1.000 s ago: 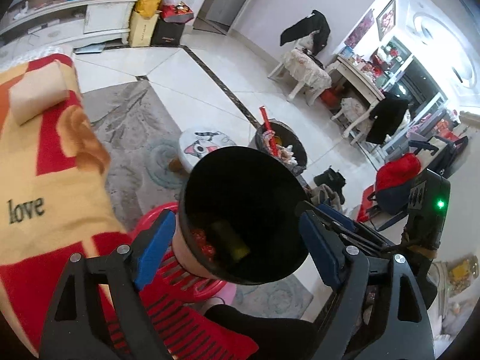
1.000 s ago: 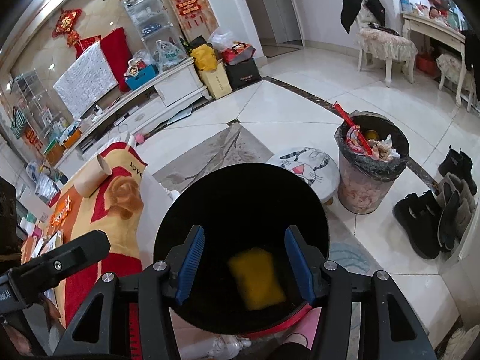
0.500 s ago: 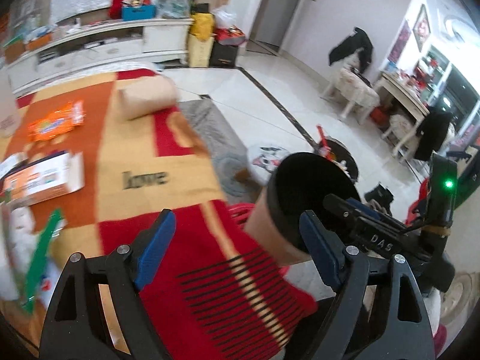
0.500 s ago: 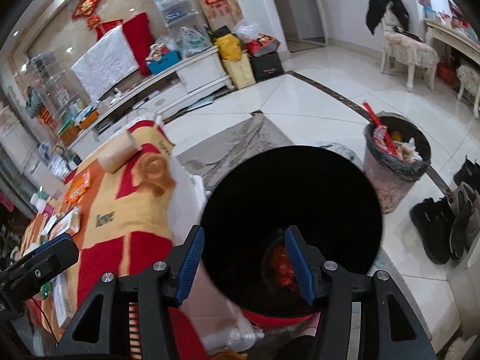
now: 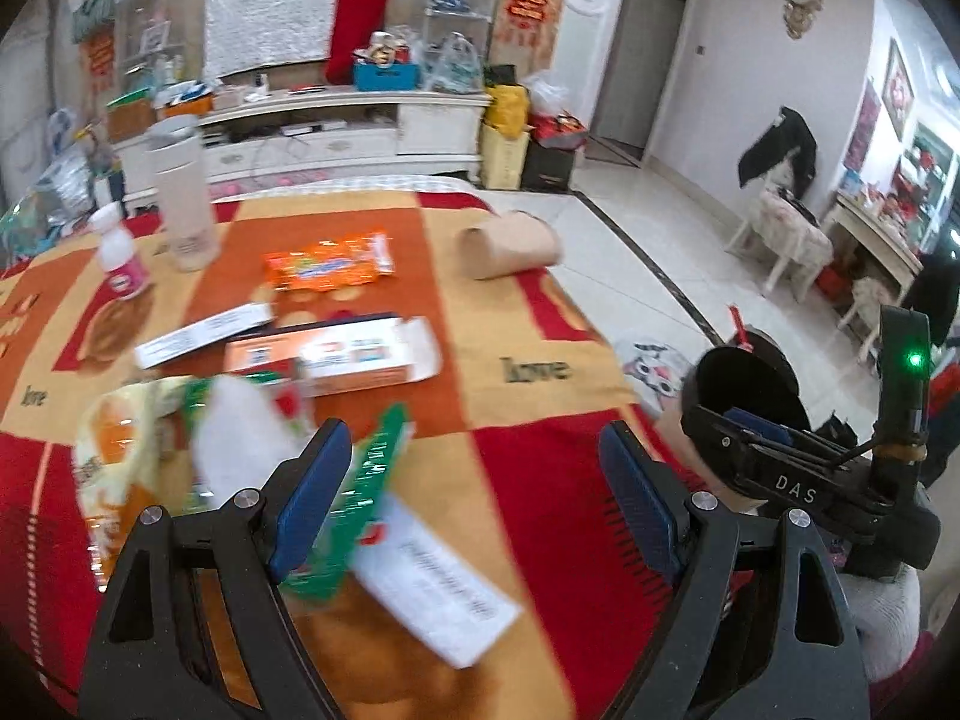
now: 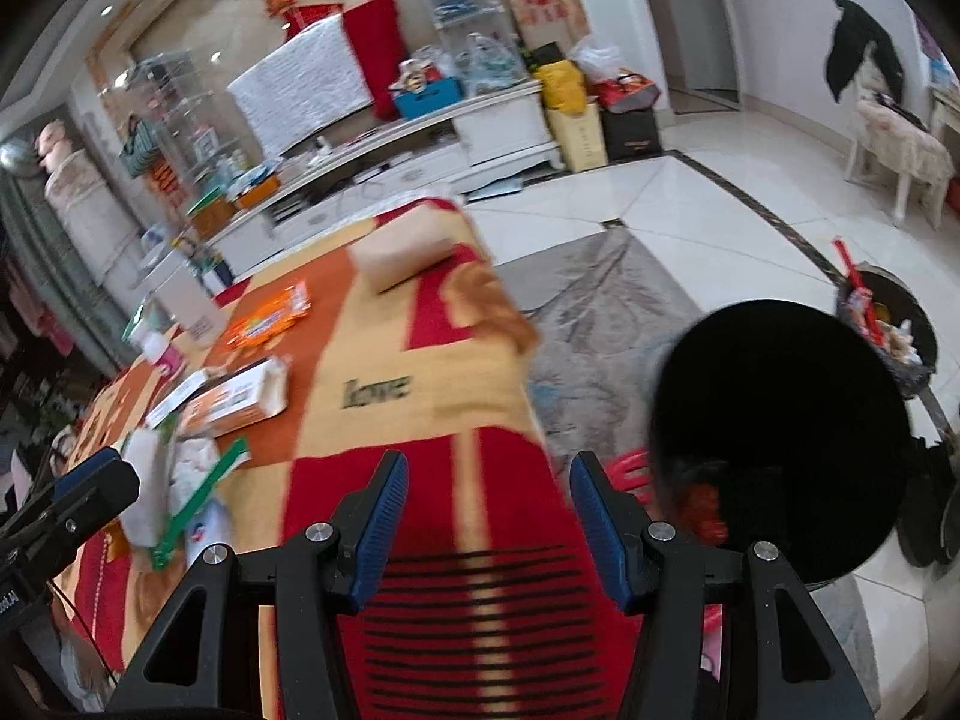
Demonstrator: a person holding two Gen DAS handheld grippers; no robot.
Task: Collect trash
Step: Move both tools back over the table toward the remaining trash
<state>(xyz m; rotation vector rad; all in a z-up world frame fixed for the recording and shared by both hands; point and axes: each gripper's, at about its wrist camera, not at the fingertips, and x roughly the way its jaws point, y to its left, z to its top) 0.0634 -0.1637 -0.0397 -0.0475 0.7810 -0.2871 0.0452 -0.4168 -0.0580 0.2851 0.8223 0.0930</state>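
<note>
Task looks partly done. Left to right on the blanket-covered surface (image 5: 528, 438): crumpled wrappers (image 5: 180, 438), green packet (image 5: 366, 480) and white slip (image 5: 438, 600) just ahead of the left tool (image 5: 474, 504), whose jaws stand wide apart with nothing gripped. Further back lie the orange snack bag (image 5: 327, 267), opened carton (image 5: 354, 360) and cardboard roll (image 5: 510, 243), all uncollected. Right tool (image 6: 489, 525) is partly open, holding nothing. Small black bin (image 6: 780, 444) sits off the surface's right edge, with something red inside, probably wrappers; the view is too dark to be sure.
</note>
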